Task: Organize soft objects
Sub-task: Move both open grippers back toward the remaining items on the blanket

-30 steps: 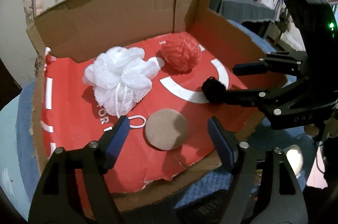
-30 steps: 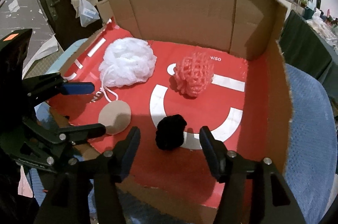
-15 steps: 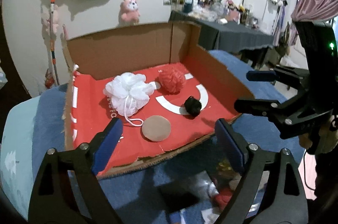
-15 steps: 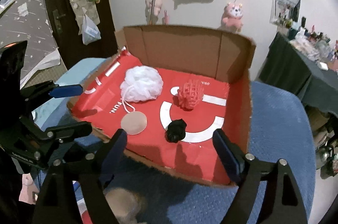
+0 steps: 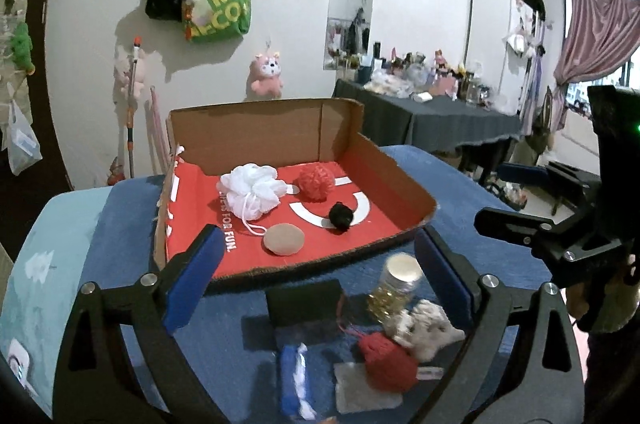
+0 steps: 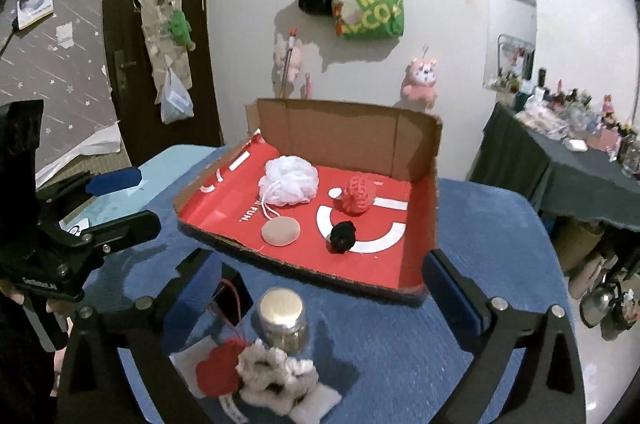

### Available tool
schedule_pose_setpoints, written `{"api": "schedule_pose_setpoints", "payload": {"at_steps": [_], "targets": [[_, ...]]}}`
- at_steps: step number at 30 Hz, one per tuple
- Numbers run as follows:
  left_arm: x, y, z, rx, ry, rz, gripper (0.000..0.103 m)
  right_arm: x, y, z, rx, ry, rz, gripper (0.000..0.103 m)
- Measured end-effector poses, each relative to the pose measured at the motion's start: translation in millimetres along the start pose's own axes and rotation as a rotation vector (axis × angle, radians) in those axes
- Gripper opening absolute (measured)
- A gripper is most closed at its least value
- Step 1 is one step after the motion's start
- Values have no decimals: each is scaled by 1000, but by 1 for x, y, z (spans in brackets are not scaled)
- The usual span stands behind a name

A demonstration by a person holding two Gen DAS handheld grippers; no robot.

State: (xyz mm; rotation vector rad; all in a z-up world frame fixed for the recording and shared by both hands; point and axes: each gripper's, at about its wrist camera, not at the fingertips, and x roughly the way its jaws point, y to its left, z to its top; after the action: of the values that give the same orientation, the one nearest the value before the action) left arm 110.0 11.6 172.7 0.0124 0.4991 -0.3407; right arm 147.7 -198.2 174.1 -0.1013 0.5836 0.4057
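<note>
An open cardboard box (image 5: 394, 171) (image 6: 344, 139) with a red floor holds a white mesh pouf (image 5: 252, 193) (image 6: 289, 180), a red mesh pouf (image 5: 317, 183) (image 6: 357, 199), a black pompom (image 5: 341, 216) (image 6: 343, 236) and a tan round puff (image 5: 283, 239) (image 6: 280, 231). My left gripper (image 5: 316, 264) (image 6: 128, 201) hangs short of the box's front edge, its jaws opening with nothing gripped. My right gripper (image 6: 320, 276) (image 5: 504, 199) is beside it, jaws also opening and empty. Below them lie a red knitted piece (image 5: 386, 364) (image 6: 218, 370) and a cream fuzzy scrunchie (image 5: 424, 332) (image 6: 272, 372).
On the blue cloth (image 6: 480, 224) in front of the box are a gold-lidded jar (image 5: 398, 284) (image 6: 282, 320), a black case (image 5: 306, 304), a blue-and-white pack (image 5: 294, 380) and a white cloth (image 5: 360, 392). A dark cluttered table (image 5: 440, 119) stands at the back right.
Both grippers have pulled back and up from the box and spread their jaws wider. The tan puff and black pompom stay on the box floor; the jar and nearby items have come into view.
</note>
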Motion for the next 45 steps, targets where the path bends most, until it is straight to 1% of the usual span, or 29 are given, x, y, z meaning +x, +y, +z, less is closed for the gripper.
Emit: {"api": "schedule_pose_setpoints", "payload": {"at_steps": [4,7,9,11,14,18,22,25,29,33,45], "targets": [[-20,-10,-13,-16,-35,6,99,-27,8,-18,13,-48,-24,103],[-32,-18,-24,-15,-59,15,99,-39,12,-30,17,-69,-37,103],[-38,-24,-31,-17,-69,16,99,-45,15,-39,18,-79,-59,103],[-42,-28,-39,-17,-78,33,99,-51,19,-51,19,-89,-82,103],[-48,-34,-54,-15,-99,59,99,-55,24,-68,22,-96,-109,103],[-49,-37,-71,-48,-99,77,99,-54,28,-90,48,-100,-126,103],[-45,-40,-91,-39,-101,124,99,-48,32,-107,57,-94,-141,103],[-37,-38,-105,-64,-77,124,99,-40,32,-119,70,-85,-151,103],[-22,-33,-122,-84,-20,126,99,-28,29,-128,94,-57,-147,103],[-12,-29,-131,-101,19,129,99,-18,25,-135,107,-30,-155,103],[0,-21,-138,-117,61,134,99,-3,21,-143,120,10,-128,103]]}}
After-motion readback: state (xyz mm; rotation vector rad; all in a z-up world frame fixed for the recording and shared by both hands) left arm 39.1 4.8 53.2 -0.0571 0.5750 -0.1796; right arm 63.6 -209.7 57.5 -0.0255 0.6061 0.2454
